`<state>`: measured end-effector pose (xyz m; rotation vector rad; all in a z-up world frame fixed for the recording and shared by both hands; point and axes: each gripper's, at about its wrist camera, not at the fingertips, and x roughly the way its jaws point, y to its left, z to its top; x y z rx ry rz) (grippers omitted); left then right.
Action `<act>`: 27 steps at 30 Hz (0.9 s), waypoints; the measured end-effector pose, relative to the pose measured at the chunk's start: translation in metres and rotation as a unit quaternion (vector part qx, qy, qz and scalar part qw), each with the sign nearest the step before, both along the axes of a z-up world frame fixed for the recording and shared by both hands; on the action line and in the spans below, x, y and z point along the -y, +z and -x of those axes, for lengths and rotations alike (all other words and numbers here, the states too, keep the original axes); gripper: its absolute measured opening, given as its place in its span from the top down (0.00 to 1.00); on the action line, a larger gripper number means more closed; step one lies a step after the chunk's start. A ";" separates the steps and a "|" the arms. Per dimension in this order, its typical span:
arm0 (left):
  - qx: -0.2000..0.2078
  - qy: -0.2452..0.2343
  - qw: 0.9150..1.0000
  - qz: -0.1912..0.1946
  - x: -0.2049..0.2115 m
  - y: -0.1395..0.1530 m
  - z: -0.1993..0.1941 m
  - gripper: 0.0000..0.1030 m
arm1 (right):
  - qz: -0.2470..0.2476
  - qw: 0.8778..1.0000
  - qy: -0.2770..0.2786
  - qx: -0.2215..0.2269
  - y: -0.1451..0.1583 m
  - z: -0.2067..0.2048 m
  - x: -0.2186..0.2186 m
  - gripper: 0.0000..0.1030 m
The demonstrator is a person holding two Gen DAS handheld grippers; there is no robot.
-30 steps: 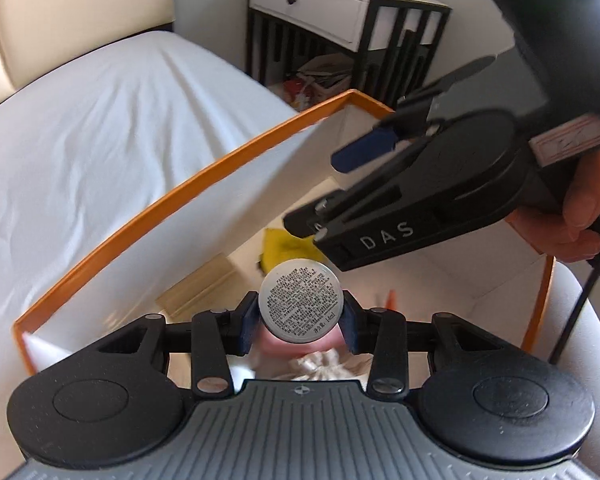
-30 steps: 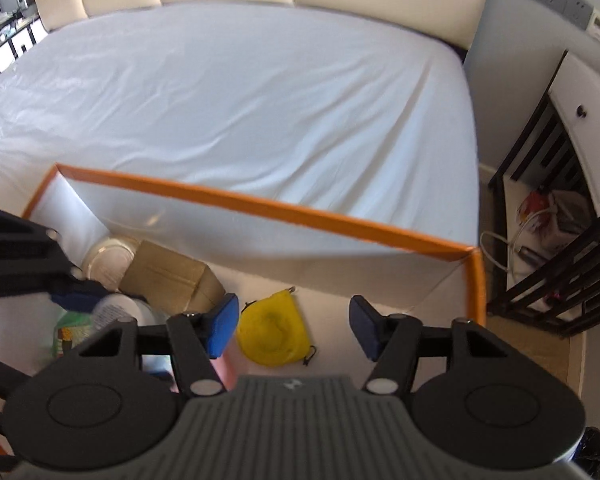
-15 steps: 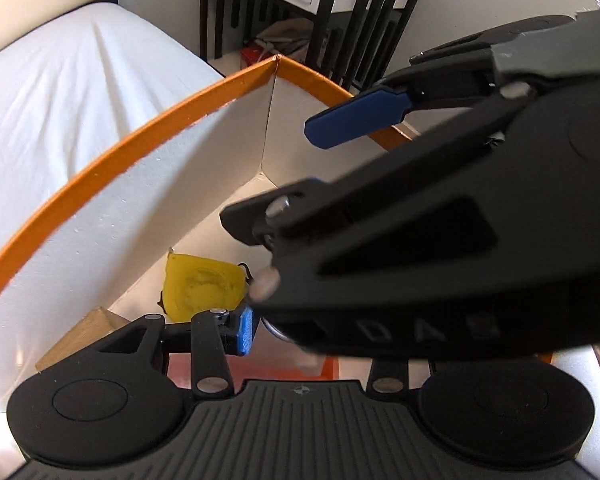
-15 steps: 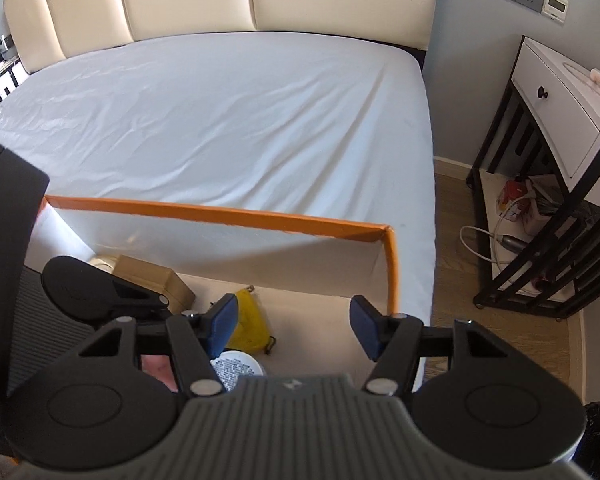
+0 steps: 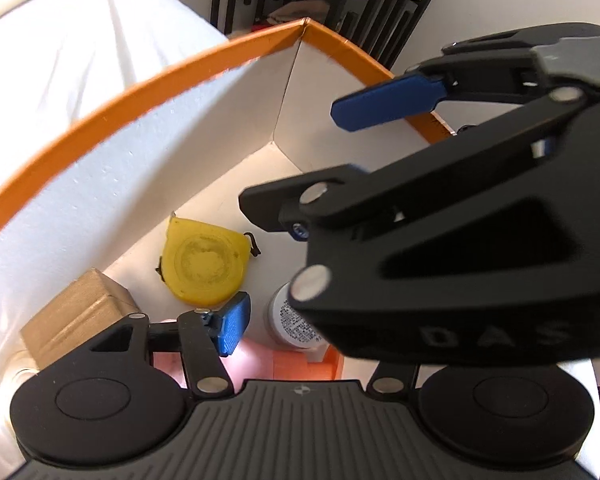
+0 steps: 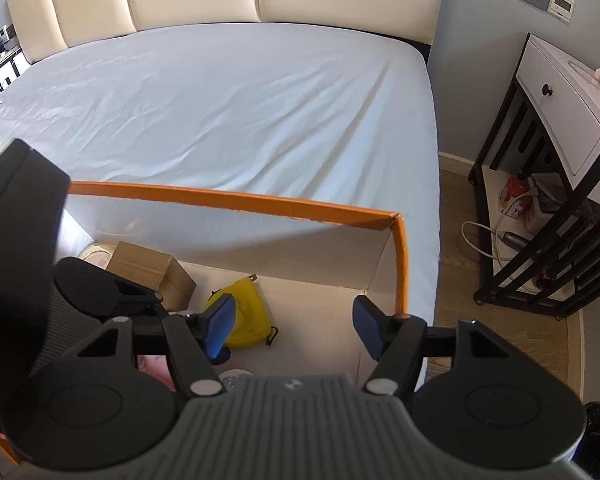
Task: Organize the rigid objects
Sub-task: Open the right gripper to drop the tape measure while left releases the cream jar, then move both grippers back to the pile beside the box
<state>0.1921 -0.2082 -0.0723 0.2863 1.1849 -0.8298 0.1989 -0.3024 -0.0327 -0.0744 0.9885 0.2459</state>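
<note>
The left tool (image 5: 268, 326) holds a small jar (image 5: 290, 326) low inside the orange-rimmed box (image 5: 148, 98) on the bed (image 6: 228, 112); its grip seems snug, though one finger is hidden. The right tool (image 6: 294, 330) hangs wide open and empty. Next, I judge: set the jar beside the yellow tape measure (image 5: 206, 266) and let go.

Right gripper (image 6: 294, 328) jaws apart — crossing over left gripper (image 5: 296, 320).

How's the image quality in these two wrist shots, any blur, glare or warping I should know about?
Left wrist view: the right gripper looms close and soft-edged, hiding part of the small jar; the orange box rim bows from fisheye. Right wrist view: sharper, even daylight on the bed sheet; the left gripper's body at the left edge is blurred; a shadow falls across the box's inner wall.
</note>
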 end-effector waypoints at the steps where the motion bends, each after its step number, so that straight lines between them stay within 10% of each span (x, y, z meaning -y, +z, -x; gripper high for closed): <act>1: 0.007 0.001 1.000 0.001 -0.004 0.004 0.003 0.33 | 0.003 1.000 -0.001 0.000 0.001 0.001 -0.001 0.37; 13: 0.098 0.051 0.992 0.059 -0.083 0.076 0.042 0.33 | 0.032 0.999 -0.006 0.022 0.033 0.021 -0.025 0.30; 27: 0.157 0.254 0.953 0.048 -0.245 0.109 0.048 0.38 | 0.023 0.990 0.125 0.067 0.059 0.039 -0.154 0.41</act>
